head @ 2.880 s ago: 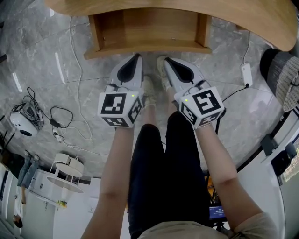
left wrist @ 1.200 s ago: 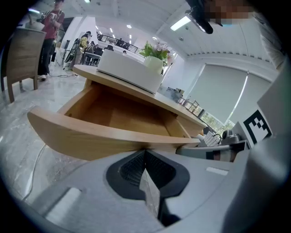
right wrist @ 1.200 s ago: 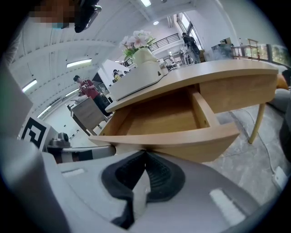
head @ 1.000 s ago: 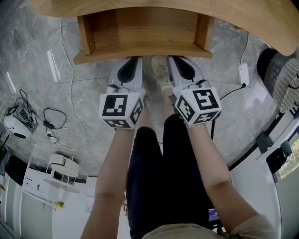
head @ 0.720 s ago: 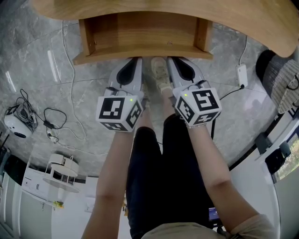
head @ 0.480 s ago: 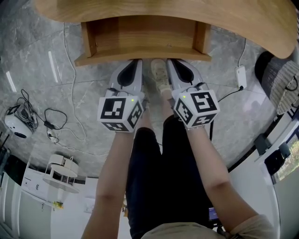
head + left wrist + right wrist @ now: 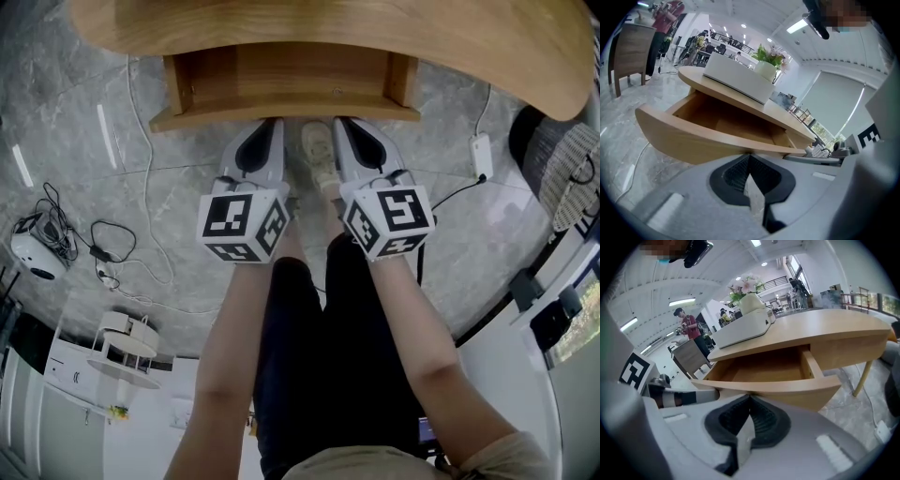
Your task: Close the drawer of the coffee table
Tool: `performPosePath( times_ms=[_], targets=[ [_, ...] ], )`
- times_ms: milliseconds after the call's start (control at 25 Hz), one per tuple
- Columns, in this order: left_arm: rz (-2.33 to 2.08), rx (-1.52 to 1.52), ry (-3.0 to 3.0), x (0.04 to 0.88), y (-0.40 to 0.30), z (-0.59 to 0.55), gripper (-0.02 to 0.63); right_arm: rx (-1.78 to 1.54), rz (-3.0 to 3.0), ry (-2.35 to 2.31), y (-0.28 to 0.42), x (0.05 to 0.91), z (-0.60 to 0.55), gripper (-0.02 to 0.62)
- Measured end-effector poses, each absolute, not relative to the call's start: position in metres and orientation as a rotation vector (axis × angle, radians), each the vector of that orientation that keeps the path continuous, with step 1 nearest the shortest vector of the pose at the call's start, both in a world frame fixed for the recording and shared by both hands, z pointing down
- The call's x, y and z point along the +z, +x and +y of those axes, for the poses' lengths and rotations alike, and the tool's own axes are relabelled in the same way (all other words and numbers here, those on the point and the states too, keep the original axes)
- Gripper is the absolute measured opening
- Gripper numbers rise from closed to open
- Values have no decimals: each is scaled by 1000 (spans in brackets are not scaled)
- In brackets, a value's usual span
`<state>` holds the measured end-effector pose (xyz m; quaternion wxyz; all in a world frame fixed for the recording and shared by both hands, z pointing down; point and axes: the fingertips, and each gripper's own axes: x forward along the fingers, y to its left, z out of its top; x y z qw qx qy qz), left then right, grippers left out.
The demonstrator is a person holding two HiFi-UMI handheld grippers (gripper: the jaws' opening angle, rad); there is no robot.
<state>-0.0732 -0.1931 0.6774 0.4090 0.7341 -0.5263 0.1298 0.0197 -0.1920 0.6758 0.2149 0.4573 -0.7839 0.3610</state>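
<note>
Two clenched, empty tools, the left gripper (image 7: 271, 123) and right gripper (image 7: 343, 121), rest their tips side by side against the near front of the drawer (image 7: 281, 80), which juts open beneath the coffee table (image 7: 487, 56). The paired contact probably keeps the push square.

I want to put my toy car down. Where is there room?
The drawer is bare inside, between its wooden sides. The tabletop is bare right of the white box. It is crowded at the drawer's front, by the left gripper and right gripper, and on the floor by the cables.
</note>
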Motion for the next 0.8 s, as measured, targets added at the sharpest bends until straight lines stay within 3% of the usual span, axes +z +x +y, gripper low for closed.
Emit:
performPosePath(
  times_ms=[800],
  targets=[
    [-1323, 313, 1912, 677, -73, -251, 2, 946, -2222, 1267, 18, 679, -250, 3]
  ],
)
